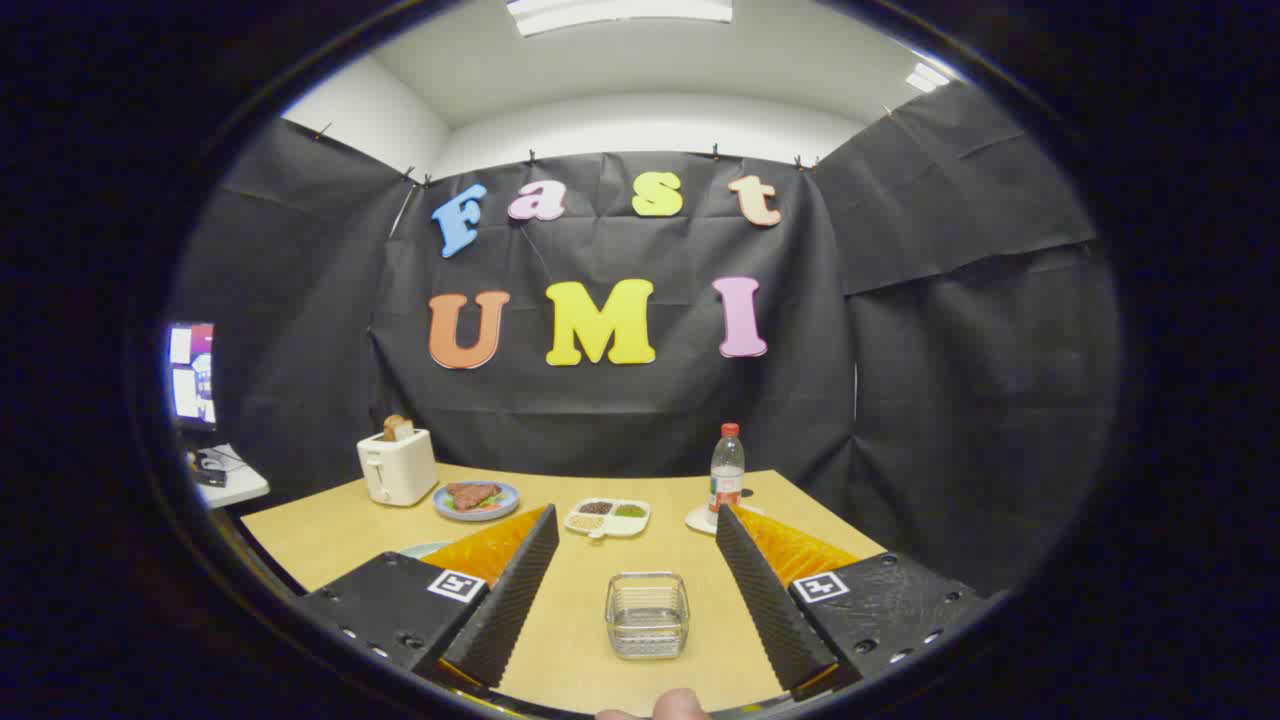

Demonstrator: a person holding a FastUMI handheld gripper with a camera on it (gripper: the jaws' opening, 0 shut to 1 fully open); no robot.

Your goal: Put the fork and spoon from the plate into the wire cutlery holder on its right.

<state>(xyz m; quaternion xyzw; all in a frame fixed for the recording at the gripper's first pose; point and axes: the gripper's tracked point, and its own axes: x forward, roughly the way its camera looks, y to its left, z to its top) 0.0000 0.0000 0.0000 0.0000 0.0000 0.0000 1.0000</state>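
Gripper (640,560) agape, wire holder (647,615) between

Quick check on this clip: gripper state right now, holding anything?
Gripper: open, fingers spread wide, holding nothing; the wire cutlery holder sits on the table between them, touched by neither.

The wire cutlery holder (647,614) sits on the table (320,535) between the spread fingers of the gripper (636,523); beyond them a divided dish (607,518), toaster (397,466) left, bottle (727,470) right.
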